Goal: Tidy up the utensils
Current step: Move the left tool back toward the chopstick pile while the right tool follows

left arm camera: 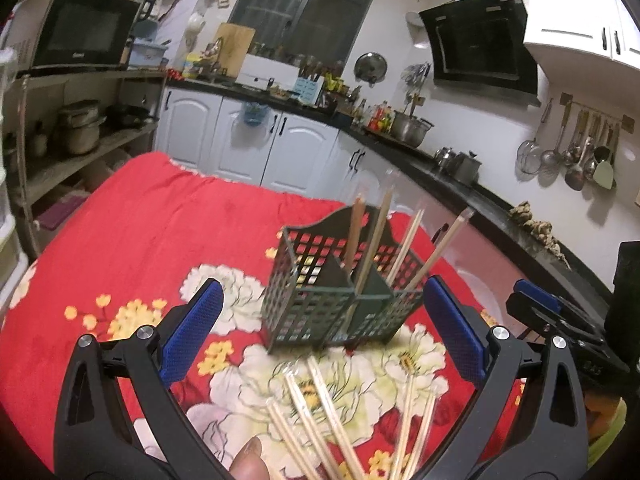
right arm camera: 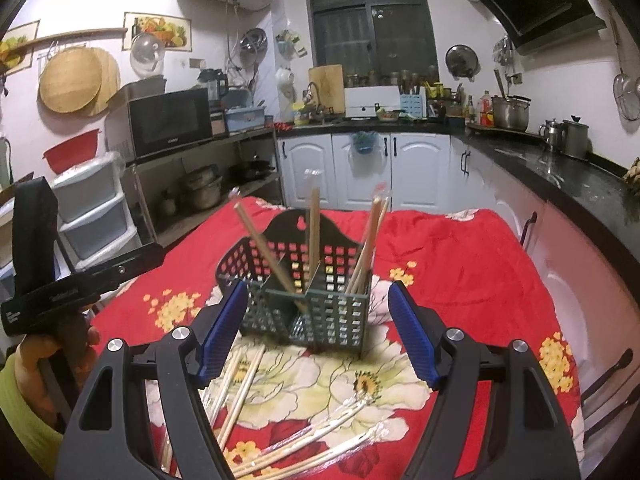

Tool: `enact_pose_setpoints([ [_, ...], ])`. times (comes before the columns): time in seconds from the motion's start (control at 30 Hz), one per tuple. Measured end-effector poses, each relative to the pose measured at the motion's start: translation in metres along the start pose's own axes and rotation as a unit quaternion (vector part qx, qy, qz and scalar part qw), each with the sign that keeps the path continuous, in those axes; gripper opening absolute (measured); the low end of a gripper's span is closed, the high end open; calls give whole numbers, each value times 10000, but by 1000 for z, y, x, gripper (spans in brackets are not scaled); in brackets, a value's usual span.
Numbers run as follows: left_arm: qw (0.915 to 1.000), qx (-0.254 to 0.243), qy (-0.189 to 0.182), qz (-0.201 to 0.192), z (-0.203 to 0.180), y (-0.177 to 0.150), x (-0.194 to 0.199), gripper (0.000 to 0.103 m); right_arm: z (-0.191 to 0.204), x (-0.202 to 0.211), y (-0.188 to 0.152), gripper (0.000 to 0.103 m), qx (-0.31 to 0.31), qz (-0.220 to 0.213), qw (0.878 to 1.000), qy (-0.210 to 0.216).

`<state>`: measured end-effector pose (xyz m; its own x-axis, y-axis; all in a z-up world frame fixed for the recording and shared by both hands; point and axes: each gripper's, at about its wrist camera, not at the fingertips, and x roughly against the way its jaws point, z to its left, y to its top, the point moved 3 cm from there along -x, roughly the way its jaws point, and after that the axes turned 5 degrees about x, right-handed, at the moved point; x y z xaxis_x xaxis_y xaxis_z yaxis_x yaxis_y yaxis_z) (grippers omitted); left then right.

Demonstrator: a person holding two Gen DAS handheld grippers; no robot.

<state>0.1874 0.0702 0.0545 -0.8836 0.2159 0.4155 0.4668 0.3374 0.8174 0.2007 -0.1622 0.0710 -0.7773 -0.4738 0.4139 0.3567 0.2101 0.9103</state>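
A dark green perforated utensil basket [left arm camera: 340,300] [right arm camera: 304,304] stands on the red flowered tablecloth [left arm camera: 132,240] [right arm camera: 460,264], with several wrapped chopsticks [left arm camera: 372,248] [right arm camera: 312,232] leaning upright in its compartments. More wrapped chopsticks [left arm camera: 320,412] [right arm camera: 304,444] lie loose on the cloth in front of it. My left gripper [left arm camera: 322,332] is open, hanging over the loose chopsticks, nothing between its blue pads. My right gripper [right arm camera: 318,326] is open too, just in front of the basket and empty. The left gripper's body [right arm camera: 68,284] shows at the left of the right wrist view.
A black kitchen counter [right arm camera: 560,172] with pots runs along the right, white cabinets [right arm camera: 360,168] behind the table. A shelf with a microwave [right arm camera: 168,124] and plastic drawers [right arm camera: 92,216] stands at the left. A fingertip [left arm camera: 248,460] shows at the bottom of the left wrist view.
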Motion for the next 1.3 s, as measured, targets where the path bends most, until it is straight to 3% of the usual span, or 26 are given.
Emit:
enact_pose_setpoints([
  [0.5,9980,105,254,561,25,-39,-9,92,20,-14,-42,70,55,523,9984,203],
  [0.87,9910,264,562,1185,49,-64,-25,92,35,-31,-62,70,126,912,9947,456],
  [1.13,9799,788,255,1813,66,-80,-43,57,47,-61,-74,51,165,1423,9868,758],
  [1.3,9680,1227,-31,2188,74,-87,-59,45,53,-84,-80,44,128,1771,9801,889],
])
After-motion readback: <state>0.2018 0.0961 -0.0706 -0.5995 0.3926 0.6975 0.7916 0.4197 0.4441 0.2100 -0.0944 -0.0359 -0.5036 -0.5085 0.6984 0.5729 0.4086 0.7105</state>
